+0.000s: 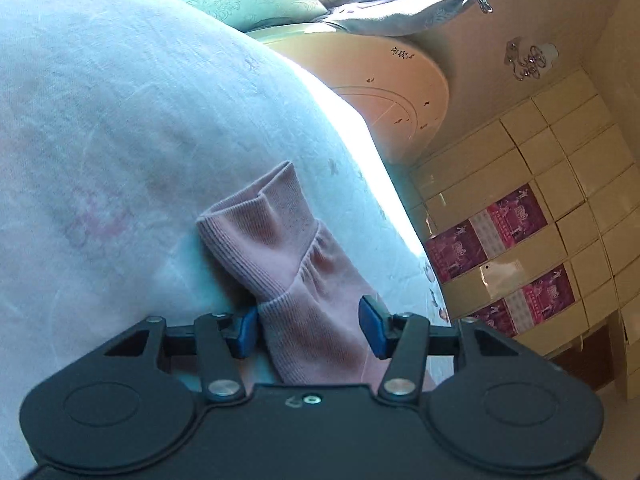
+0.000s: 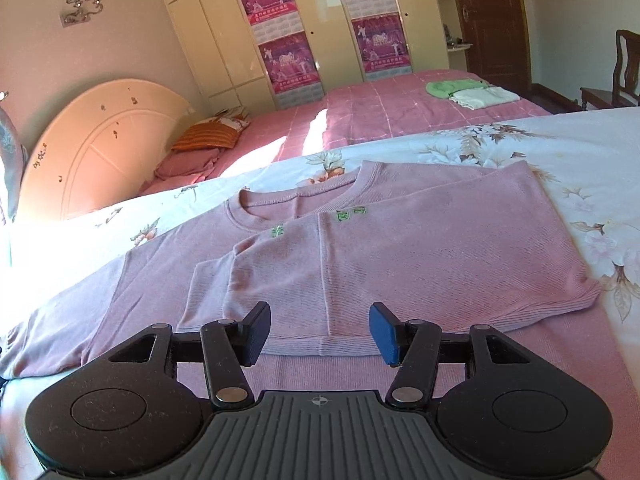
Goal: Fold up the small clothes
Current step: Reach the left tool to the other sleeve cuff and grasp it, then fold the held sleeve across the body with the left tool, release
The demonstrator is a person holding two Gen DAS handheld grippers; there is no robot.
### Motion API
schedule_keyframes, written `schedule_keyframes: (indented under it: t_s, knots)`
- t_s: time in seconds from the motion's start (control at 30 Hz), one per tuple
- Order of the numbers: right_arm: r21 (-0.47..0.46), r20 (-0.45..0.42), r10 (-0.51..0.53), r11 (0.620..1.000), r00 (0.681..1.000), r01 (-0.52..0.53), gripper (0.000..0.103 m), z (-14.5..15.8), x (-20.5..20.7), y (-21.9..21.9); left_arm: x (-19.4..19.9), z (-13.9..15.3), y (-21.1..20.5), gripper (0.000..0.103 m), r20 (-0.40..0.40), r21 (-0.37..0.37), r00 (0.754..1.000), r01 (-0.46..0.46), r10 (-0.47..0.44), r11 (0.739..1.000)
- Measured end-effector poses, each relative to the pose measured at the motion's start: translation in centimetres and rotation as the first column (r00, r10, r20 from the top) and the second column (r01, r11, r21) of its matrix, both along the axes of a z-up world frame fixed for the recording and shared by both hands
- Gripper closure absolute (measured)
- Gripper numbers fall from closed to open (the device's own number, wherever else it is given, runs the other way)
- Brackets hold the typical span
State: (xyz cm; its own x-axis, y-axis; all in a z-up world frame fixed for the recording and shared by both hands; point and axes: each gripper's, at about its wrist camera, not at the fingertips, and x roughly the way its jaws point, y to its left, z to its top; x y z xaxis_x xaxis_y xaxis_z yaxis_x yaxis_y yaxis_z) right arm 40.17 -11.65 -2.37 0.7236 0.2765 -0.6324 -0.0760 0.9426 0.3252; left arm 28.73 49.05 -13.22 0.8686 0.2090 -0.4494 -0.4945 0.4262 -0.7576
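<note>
A small pink knit sweater point(image 2: 360, 248) lies flat on a white floral bedsheet point(image 2: 560, 148). Its right side is folded over the front, and its left sleeve stretches out to the left. My right gripper point(image 2: 318, 332) is open and empty, low over the sweater's bottom hem. In the left wrist view the ribbed cuff end of the pink sleeve point(image 1: 276, 236) lies on the sheet point(image 1: 120, 140). My left gripper point(image 1: 308, 330) is open, with the sleeve lying between its blue pads, not pinched.
A cream headboard point(image 2: 100, 144) stands at the left. A second bed with a pink cover point(image 2: 400, 112) holds folded green and white clothes point(image 2: 472, 94). A cream wardrobe with purple posters point(image 2: 280, 32), a brown door and a wooden chair point(image 2: 624, 72) stand behind.
</note>
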Motion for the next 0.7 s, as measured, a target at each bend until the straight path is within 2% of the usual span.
schedule_keyframes:
  t_s: [0.03,0.1,0.17,0.2,0.23,0.3,0.33,0.37,0.4,0.43,0.53,0.6,0.7]
  knots:
    - [0.004,-0.003,-0.002,1.000,1.000,0.002,0.048,0.0,0.1,0.1,0.2,0.0,0.3,0.055,0.000,0.002,1.000,0.002,-0.002,1.000]
    - [0.000,-0.007,-0.006,1.000,1.000,0.006,0.048,0.1,0.2,0.4,0.4,0.1,0.8,0.064,-0.013,-0.008,1.000,0.004,-0.004,1.000]
    - [-0.004,-0.008,-0.010,1.000,1.000,0.010,0.048,0.1,0.3,0.6,0.5,0.5,0.5,0.071,-0.031,0.036,0.999,0.020,-0.019,0.999]
    - [-0.006,-0.009,-0.013,1.000,1.000,0.013,0.048,0.1,0.3,0.5,0.6,0.5,0.4,0.083,-0.069,0.062,0.997,0.022,-0.018,0.998]
    - [-0.009,-0.013,-0.015,1.000,1.000,0.015,0.048,-0.1,0.3,0.5,0.8,0.3,0.4,0.091,-0.107,0.068,0.994,0.019,-0.012,0.998]
    - [-0.017,-0.018,-0.022,1.000,1.000,0.022,0.048,-0.4,0.4,0.4,0.9,0.4,0.0,0.092,-0.111,0.068,0.994,-0.003,0.010,0.998]
    - [-0.019,-0.023,-0.024,1.000,0.999,0.024,0.048,-0.5,0.4,0.2,1.1,1.1,-0.8,0.092,-0.133,0.109,0.991,0.000,0.014,0.994]
    - [-0.023,-0.026,-0.026,0.999,0.999,0.026,0.048,-0.7,0.4,0.2,1.7,2.6,-2.5,0.092,-0.145,0.202,0.989,0.042,-0.012,0.979]
    - [-0.031,-0.025,-0.026,0.999,0.999,0.026,0.048,-0.7,0.3,0.2,2.3,3.6,-4.0,0.092,-0.138,0.266,0.989,0.090,-0.055,0.960]
    - [-0.036,-0.021,-0.024,0.999,0.999,0.024,0.048,-0.8,0.3,0.2,3.1,4.8,-6.3,0.092,-0.138,0.331,0.983,0.161,-0.121,0.930]
    - [-0.024,-0.013,-0.013,1.000,1.000,0.013,0.048,-0.9,0.2,0.2,5.6,7.6,-14.2,0.092,-0.163,0.469,0.938,0.345,-0.305,0.813]
    - [-0.019,-0.002,0.000,1.000,1.000,0.000,0.048,-0.8,0.2,0.3,7.7,8.5,-20.3,0.092,-0.181,0.510,0.892,0.445,-0.415,0.736]
    - [0.003,0.016,0.025,1.000,1.000,-0.025,0.048,-0.4,0.3,0.3,10.3,8.6,-27.9,0.092,-0.225,0.542,0.826,0.546,-0.516,0.638]
